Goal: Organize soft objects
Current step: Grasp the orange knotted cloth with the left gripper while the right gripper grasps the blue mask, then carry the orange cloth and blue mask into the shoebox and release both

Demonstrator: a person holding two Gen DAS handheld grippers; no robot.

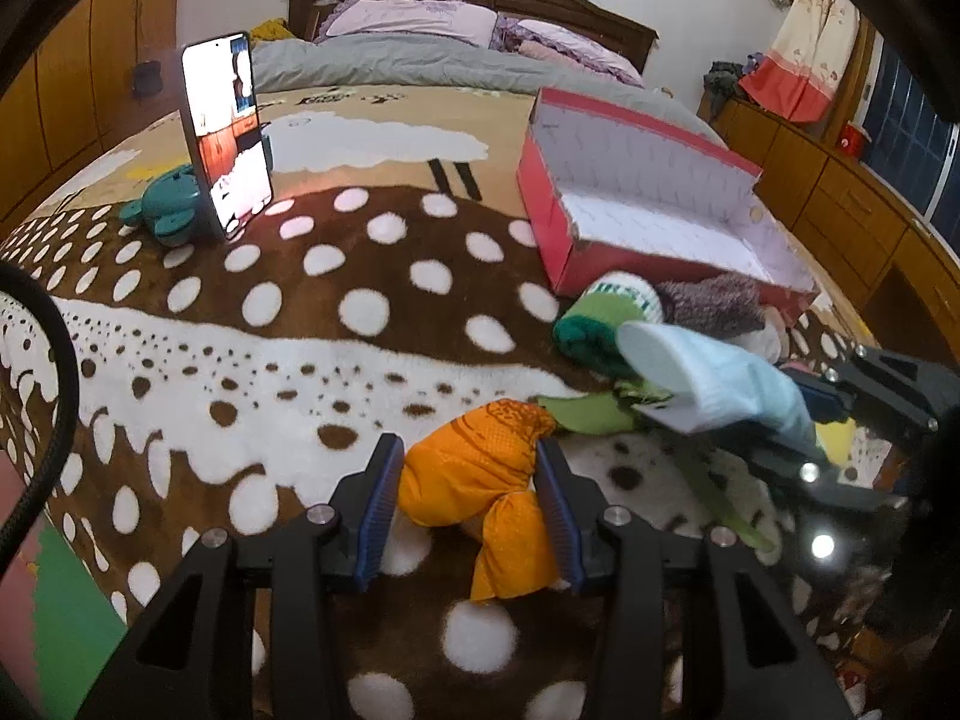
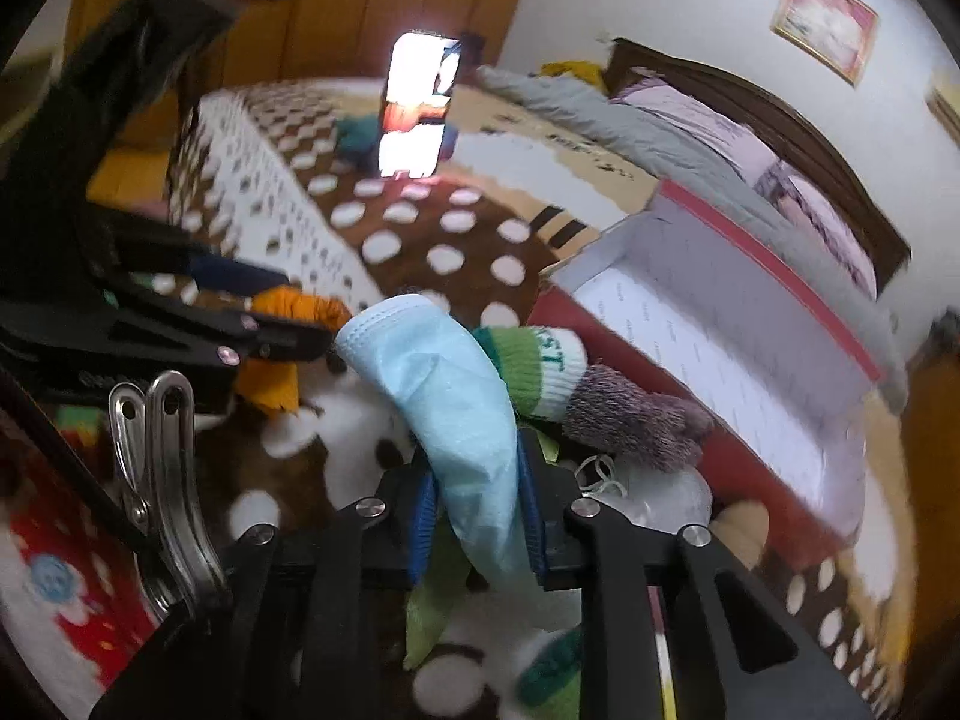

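Left gripper (image 1: 474, 501): nearest the lens, its blue pads press both sides of an orange cloth bundle (image 1: 474, 474) that rests on the spotted blanket (image 1: 300, 324), seemingly pinning it in place while the other hand works.
Right gripper (image 2: 477, 519): clenched on a pale blue face mask (image 2: 456, 402), the fabric pinched between the pads and its free end arching up and forward, clear of the pile.
Soft pile: a green-and-white sock (image 2: 540, 366) and a fuzzy purple-grey sock (image 2: 636, 420) lie touching each other just beside the box, with green scraps under the mask.
Red box (image 1: 600, 252): open-topped, white-lined and apparently empty, standing on the bed beside the pile, the likely destination for the soft items.
Backdrop: a lit phone (image 1: 225, 132) stands upright against a teal stand (image 1: 168, 210), well apart from the work.
Caveat: motion blur in the right wrist view leaves the pale object under the purple sock unidentifiable.
Stage: sorting looks barely begun.
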